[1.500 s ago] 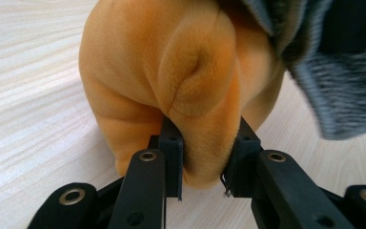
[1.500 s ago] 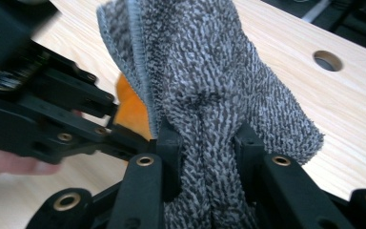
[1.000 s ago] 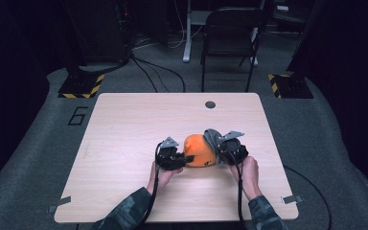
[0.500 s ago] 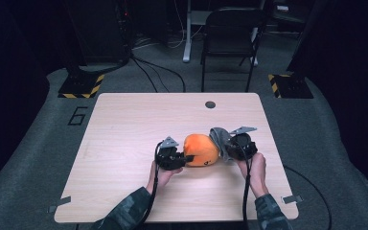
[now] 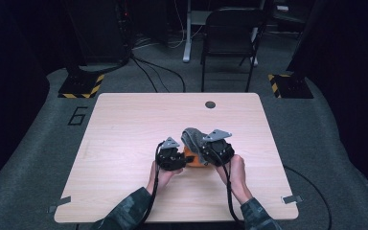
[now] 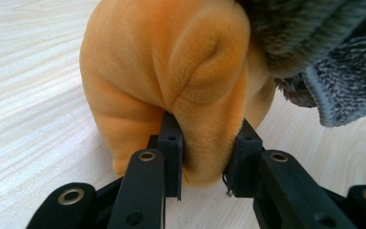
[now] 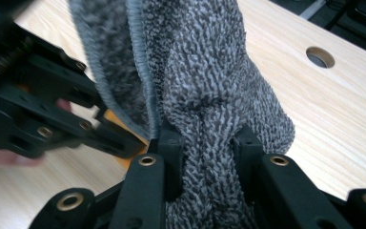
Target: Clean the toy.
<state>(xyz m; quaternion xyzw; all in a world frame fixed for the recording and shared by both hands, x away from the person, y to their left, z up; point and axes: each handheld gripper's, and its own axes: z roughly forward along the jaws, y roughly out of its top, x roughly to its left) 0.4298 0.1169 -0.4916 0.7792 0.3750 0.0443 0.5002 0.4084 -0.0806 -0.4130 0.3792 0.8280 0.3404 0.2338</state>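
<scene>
An orange plush toy (image 5: 194, 160) (image 6: 171, 62) lies on the wooden table (image 5: 124, 129), near its front middle. My left gripper (image 5: 178, 161) (image 6: 205, 143) is shut on a fold of the plush at its left side. A grey knitted cloth (image 5: 191, 136) (image 7: 209, 71) hangs bunched over the plush and partly hides it. My right gripper (image 5: 207, 152) (image 7: 205, 138) is shut on this cloth and holds it raised above the plush's right side. In the right gripper view the left gripper (image 7: 52, 119) is close by at the left, blurred. The cloth's edge (image 6: 324, 62) droops beside the plush.
A round cable hole (image 5: 210, 104) (image 7: 320, 57) sits near the table's far edge. A dark chair (image 5: 230, 33) stands behind the table on the grey floor. Yellow-black striped bases (image 5: 81, 86) flank the far corners. Bare tabletop stretches left and behind the hands.
My right gripper has risen and moved left with the grey cloth, drawing it over the orange plush, which now shows much less. The left gripper has stayed put.
</scene>
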